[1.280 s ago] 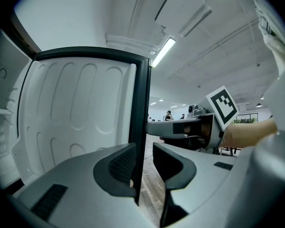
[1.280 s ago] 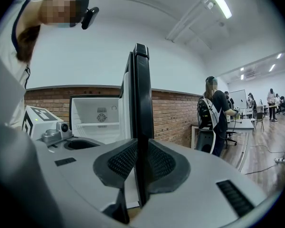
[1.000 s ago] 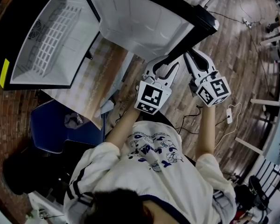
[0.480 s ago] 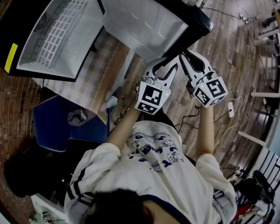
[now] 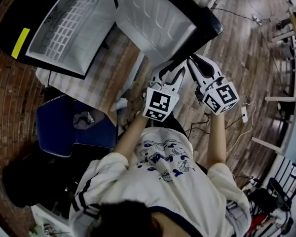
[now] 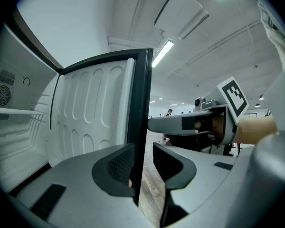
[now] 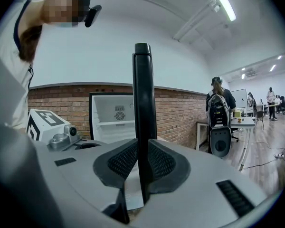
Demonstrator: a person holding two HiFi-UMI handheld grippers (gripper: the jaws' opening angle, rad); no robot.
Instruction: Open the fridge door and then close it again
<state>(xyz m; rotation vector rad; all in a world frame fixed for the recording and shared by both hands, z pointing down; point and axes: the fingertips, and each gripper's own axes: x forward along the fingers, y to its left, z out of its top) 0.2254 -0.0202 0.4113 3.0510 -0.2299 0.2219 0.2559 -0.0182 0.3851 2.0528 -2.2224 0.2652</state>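
The left gripper [image 5: 168, 67] and right gripper [image 5: 196, 62] both have their jaws clamped on the black edge of the open fridge door [image 5: 153, 23], upper centre.

Brick wall [image 7: 180, 113], wood-plank floor [image 5: 251, 58], ceiling strip light [image 7: 220, 3].
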